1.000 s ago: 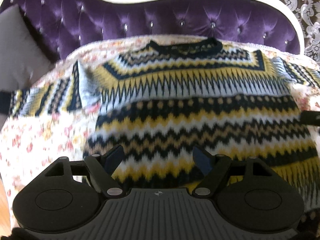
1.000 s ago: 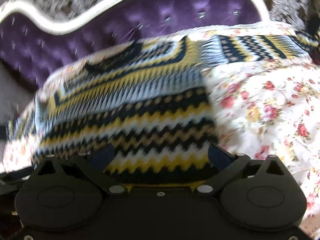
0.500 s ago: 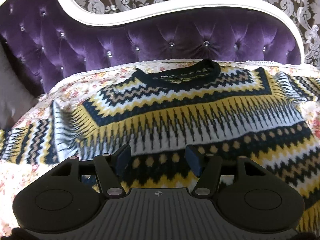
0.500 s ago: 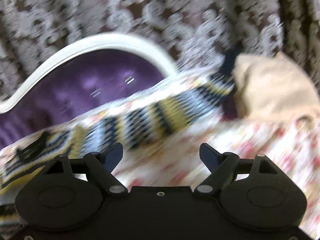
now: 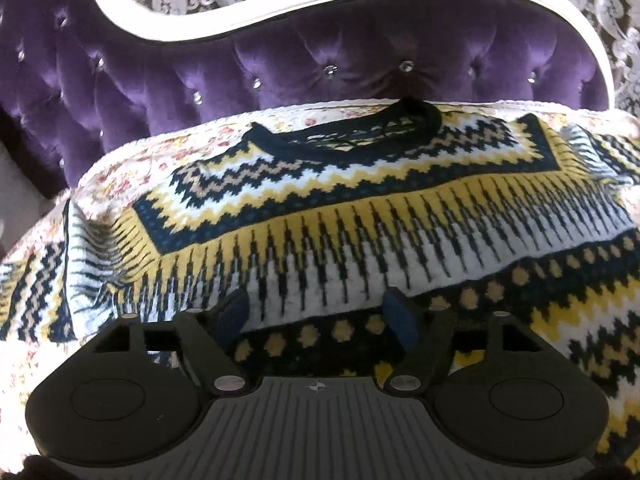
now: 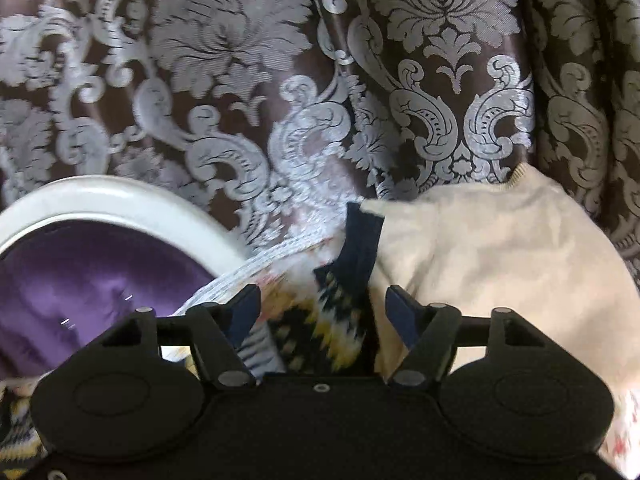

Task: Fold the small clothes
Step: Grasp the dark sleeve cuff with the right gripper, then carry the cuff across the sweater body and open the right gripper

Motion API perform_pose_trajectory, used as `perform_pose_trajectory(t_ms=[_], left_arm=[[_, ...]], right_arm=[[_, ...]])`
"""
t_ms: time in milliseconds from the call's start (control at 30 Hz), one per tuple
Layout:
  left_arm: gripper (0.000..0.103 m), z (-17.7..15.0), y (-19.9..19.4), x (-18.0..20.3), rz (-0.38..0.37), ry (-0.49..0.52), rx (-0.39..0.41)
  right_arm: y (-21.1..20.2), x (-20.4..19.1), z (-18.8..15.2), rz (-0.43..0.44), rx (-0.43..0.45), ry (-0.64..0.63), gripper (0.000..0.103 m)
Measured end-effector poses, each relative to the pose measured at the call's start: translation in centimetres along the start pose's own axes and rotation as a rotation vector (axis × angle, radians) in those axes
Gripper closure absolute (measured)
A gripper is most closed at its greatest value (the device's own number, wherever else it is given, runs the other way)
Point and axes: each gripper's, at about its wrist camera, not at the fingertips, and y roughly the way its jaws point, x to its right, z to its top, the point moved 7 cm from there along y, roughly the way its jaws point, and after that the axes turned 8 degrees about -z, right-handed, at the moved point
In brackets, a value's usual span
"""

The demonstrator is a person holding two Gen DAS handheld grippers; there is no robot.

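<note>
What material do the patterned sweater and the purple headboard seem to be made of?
The sweater looks like knitted wool or acrylic yarn, matte and slightly fuzzy: its zigzag bands have stepped, stitch-like edges. The headboard looks like velvet or velour with a soft sheen: light streaks across its folds, and it is tufted with shiny buttons. Its white frame looks painted and glossy; wood or not, I cannot tell.

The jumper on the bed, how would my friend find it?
Find the purple headboard first, then the flowery bedspread below it. The jumper lies spread flat there, neck towards the headboard. Only it has yellow, white and dark zigzags; the jumper beside it is plain cream.
</note>
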Motion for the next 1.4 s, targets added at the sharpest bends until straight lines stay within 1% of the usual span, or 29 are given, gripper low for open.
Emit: perform_pose_trajectory(t_ms=[67,100,133,167,233,267,300,367,433,533,633,733,800,900,1033,1100,1167,1267,1400], left_arm=[[0.016,0.0,0.3,-0.8,-0.01,-0.044,-0.012],[0.014,0.0,0.4,-1.1,-0.021,-0.062,-0.016],[0.013,0.0,0.5,-1.3,-0.032,-0.073,-0.019],[0.013,0.1,0.5,-1.5,-0.045,-0.073,-0.02],[0.013,0.1,0.5,-1.5,-0.059,-0.059,-0.017],[0.015,0.2,0.5,-1.5,-0.065,-0.056,-0.01],[0.016,0.2,0.3,-1.6,-0.069,-0.058,-0.003],[0.025,0.3,0.1,-1.6,-0.068,-0.057,0.01],[0.026,0.6,-0.1,-1.9,-0.049,-0.053,0.015],[0.026,1.3,-0.8,-2.6,-0.031,-0.062,0.034],[0.026,1.9,-1.8,-3.7,-0.016,-0.084,0.057],[0.026,2.4,-2.8,-5.1,-0.006,-0.117,0.079],[0.026,2.7,-3.5,-6.4,0.004,-0.149,0.092],[0.026,2.9,-4.3,-8.4,0.023,-0.197,0.105],[0.026,2.9,-5.2,-11.5,0.113,-0.223,0.124],[0.026,2.6,-5.4,-13.0,0.146,-0.246,0.121],[0.026,2.1,-5.5,-14.4,0.155,-0.298,0.109],[0.026,1.6,-5.8,-16.5,0.164,-0.367,0.1],[0.026,1.0,-6.5,-18.5,0.182,-0.419,0.108]], right_arm=[[1.4,0.2,0.3,-0.023,-0.012,0.009,0.038],[2.1,0.2,0.4,-0.024,-0.017,0.012,0.042],[2.5,0.2,0.5,-0.02,-0.021,0.017,0.044],[3.0,0.2,0.6,-0.011,-0.027,0.024,0.05],[3.9,0.2,0.8,0.01,-0.045,0.03,0.072],[4.4,0.2,0.7,0.029,-0.068,0.035,0.093],[4.6,0.2,0.7,0.034,-0.082,0.044,0.092],[3.9,0.0,0.9,0.034,-0.068,0.051,0.092],[2.7,-0.9,1.3,0.061,-0.058,0.039,0.092],[0.0,-3.3,1.9,0.111,-0.047,-0.016,0.092],[-3.7,-6.7,2.4,0.193,-0.027,-0.066,0.092],[-7.4,-11.2,2.4,0.293,-0.012,-0.115,0.092],[-9.5,-14.3,2.0,0.35,-0.015,-0.147,0.092],[-12.7,-19.9,0.6,0.465,-0.042,-0.183,0.092],[-16.2,-27.0,-2.0,0.602,-0.073,-0.234,0.092],[-17.8,-30.9,-4.0,0.675,-0.099,-0.263,0.092],[-19.4,-35.0,-6.6,0.744,-0.124,-0.29,0.092],[-20.6,-40.3,-10.6,0.828,-0.179,-0.312,0.092],[-21.7,-45.8,-16.3,0.893,-0.236,-0.331,0.092]])
